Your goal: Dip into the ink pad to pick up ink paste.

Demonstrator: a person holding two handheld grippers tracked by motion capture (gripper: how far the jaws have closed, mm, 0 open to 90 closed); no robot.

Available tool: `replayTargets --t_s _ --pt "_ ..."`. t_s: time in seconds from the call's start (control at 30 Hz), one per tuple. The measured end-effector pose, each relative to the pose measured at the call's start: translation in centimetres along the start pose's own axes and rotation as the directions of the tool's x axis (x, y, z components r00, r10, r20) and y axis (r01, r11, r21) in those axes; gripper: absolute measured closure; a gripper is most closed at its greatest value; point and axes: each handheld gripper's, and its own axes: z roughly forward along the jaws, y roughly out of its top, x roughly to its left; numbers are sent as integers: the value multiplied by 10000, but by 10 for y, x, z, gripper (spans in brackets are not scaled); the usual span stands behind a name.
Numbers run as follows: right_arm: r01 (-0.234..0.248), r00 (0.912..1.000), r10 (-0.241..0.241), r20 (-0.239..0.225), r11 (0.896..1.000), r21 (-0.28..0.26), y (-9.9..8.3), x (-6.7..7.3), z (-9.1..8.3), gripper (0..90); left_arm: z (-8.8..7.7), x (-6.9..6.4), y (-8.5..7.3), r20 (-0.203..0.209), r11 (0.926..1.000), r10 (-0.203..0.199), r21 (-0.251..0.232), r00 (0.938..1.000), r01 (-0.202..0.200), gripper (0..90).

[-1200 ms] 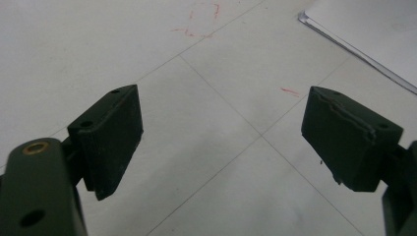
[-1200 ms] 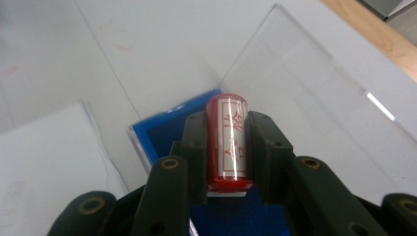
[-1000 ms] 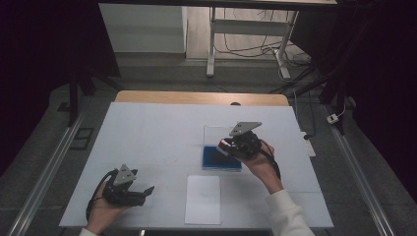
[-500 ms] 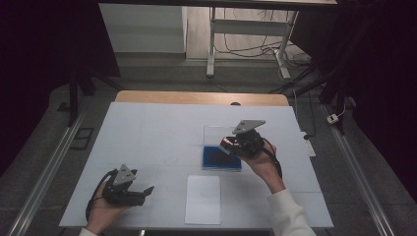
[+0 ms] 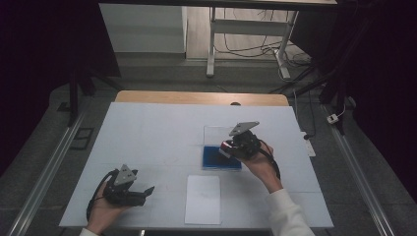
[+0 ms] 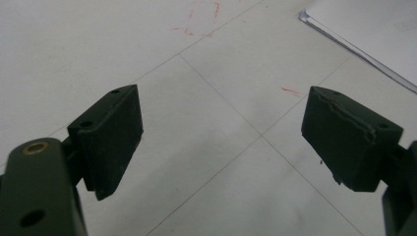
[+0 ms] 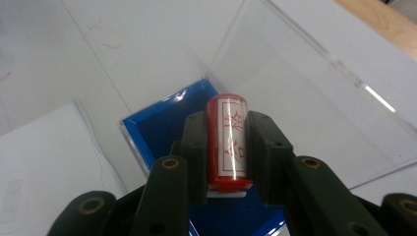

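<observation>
A red stamp [image 7: 227,142] with a white label is squeezed tight between the two black jaws of the right gripper [image 7: 227,162]. The stamp is held just over the blue ink pad [image 7: 162,129], which lies in an open case with a clear lid [image 7: 314,98] standing up behind it. In the high view the right gripper [image 5: 235,146] is seen over the far right part of that blue ink pad [image 5: 216,158], near the middle of the white table [image 5: 147,128]. A white sheet of paper [image 5: 203,199] is laid just in front of the pad, closer to the person. The left gripper [image 5: 140,191] is rested on the table at the near left, well apart from the pad, and its jaws are spread wide with nothing between them. Trouble could still come: the stamp is round and smooth, so it could be tipped or slid in the jaws if it is pushed down crooked, and then a smudged mark would be left. The clear lid could also be bumped and knocked shut. Compared with a second ago, very little is changed: the stamp is gripped the same way, the right gripper is shifted only a tiny bit, and the left gripper is kept where it was.
</observation>
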Motion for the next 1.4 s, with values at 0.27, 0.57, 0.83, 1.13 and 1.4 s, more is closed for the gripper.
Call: replayTargets --t_s 0.27,0.57,0.83,1.13,1.4 --pt "113 9999 -109 -128 9994 336 -1 3 9 698 0 0 0 -46 10000 6 36 10000 -5 157" --pt "168 9997 -149 -216 9960 874 -5 5 23 698 0 0 0 -18 10000 19 47 10000 -19 158" --pt "408 9992 -404 -65 9941 1002 -4 8 23 698 1 0 -1 -29 10000 28 93 10000 -27 158" --pt "192 9997 -176 -157 9945 1033 -5 6 24 701 2 0 -1 -19 9999 45 156 10000 -45 157" --pt "164 9998 -150 -149 9947 1015 -8 5 27 705 2 -2 -1 10 9998 39 191 10000 -39 158"
